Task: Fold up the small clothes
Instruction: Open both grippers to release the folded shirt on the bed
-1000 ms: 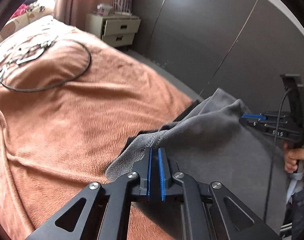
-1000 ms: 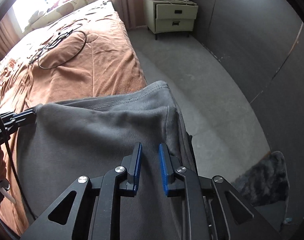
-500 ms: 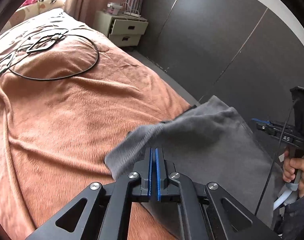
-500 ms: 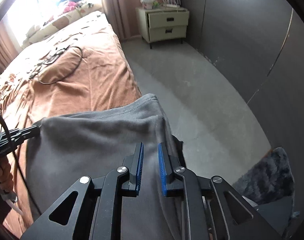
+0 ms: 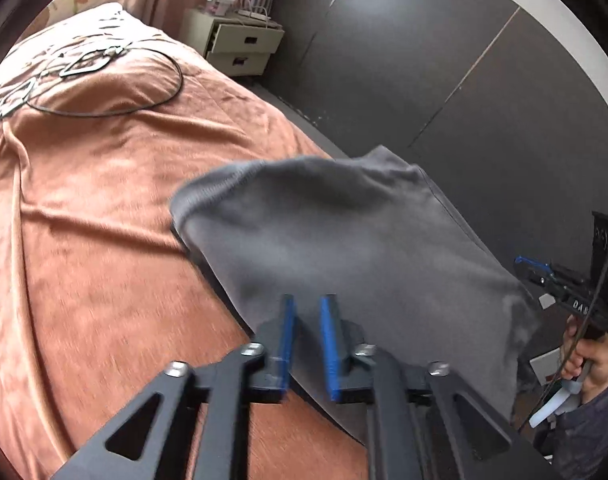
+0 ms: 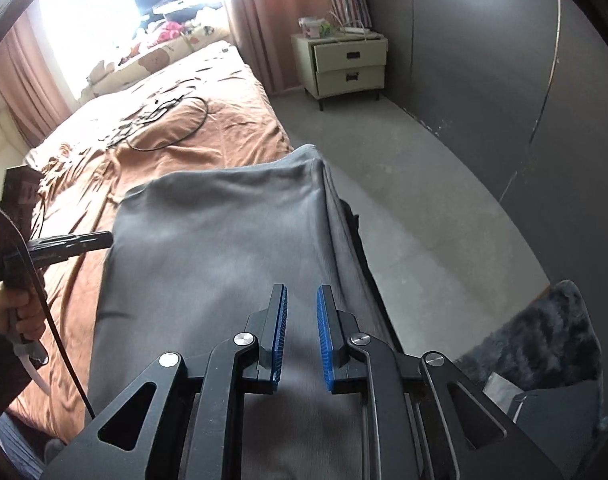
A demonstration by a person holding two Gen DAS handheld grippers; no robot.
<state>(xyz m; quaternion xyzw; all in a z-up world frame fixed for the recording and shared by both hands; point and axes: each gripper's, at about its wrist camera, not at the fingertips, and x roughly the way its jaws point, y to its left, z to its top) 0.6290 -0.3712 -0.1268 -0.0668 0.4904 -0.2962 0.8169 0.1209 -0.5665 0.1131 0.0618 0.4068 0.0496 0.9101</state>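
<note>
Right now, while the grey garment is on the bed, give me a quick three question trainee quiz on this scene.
1. True or false: the left gripper is clamped on the grey fleece garment.
2. What lies coiled on the orange-brown blanket: A) belt B) thin black cable C) scarf?
3. Fill in: the pale two-drawer ___ stands beside the curtain.

Key: 1 false, its jaws have just been opening, pads apart. 2 B. 3 nightstand.

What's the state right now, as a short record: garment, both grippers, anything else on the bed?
garment: grey garment lying at the bed's floor-side edge
left gripper: jaws have just been opening; garment edge at the gap, not pinched
right gripper: jaws slightly apart over the garment; grip unclear
bed: brown blanket, black cable loop farther up
</note>
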